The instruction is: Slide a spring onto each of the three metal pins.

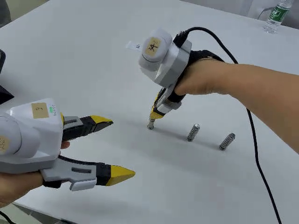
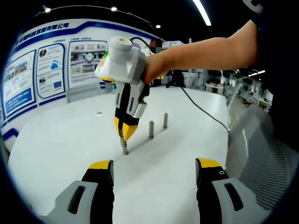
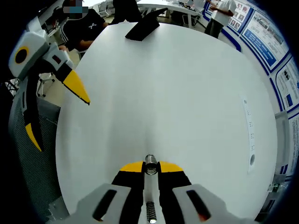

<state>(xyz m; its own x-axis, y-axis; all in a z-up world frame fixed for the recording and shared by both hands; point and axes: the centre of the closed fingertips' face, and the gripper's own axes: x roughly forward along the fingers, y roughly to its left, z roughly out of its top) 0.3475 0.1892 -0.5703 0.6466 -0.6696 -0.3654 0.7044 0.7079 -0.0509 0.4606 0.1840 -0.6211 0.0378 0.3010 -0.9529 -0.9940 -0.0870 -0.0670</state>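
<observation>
The right gripper (image 1: 154, 115) is clamped on a spring (image 1: 151, 124) that stands upright on the white surface (image 1: 84, 60), well in from its edges. Two other springs (image 1: 193, 132) stand just beside it. The left gripper (image 1: 122, 148) is wide open and empty, by the near edge.

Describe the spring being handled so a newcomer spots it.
On the white table three springs stand in a row. The spring is the end one nearest the left gripper. Unlike its two free neighbours, it is pinched between the yellow tips of the right gripper.

Water bottle (image 1: 279, 14) near far table (image 1: 70, 56) edge; wall posters (image 2: 51, 65) beyond.
</observation>
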